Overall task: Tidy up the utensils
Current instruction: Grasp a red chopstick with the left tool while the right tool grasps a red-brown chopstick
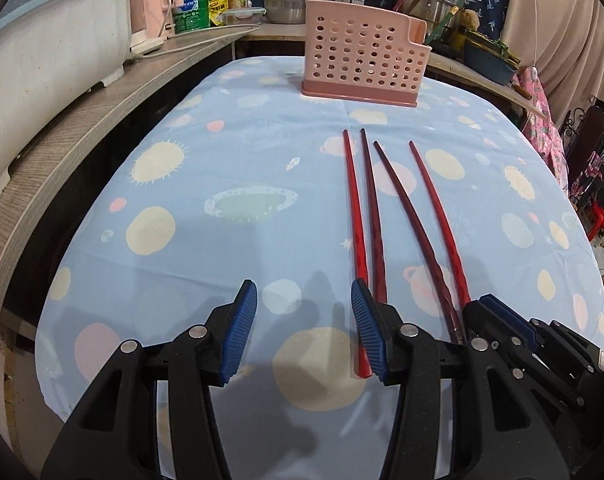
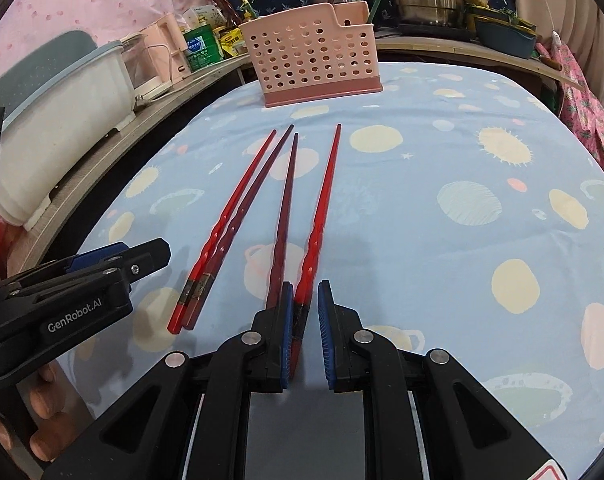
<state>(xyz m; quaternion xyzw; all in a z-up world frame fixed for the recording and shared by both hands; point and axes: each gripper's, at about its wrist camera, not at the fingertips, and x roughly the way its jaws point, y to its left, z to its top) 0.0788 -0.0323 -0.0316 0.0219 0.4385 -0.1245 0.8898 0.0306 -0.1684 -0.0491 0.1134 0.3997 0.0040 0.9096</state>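
Lying side by side on the tabletop [image 1: 190,184], four red chopsticks [image 2: 280,216] point toward the pink holder [image 2: 314,66]. Right gripper [image 2: 304,312] fingers narrow, straddling the rightmost chopstick [image 2: 322,208], not clamped. Left gripper [image 1: 304,300] fingers wide, holding nothing.

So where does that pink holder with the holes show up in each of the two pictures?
Left wrist view: the pink holder stands top centre, at the far end of the table, beyond the chopstick tips.
Right wrist view: it stands upper centre-left, again past the chopsticks.
Shared landmark: the four red chopsticks lying on the blue tablecloth.

Two low forward views, shared chopsticks [image 1: 398,216]
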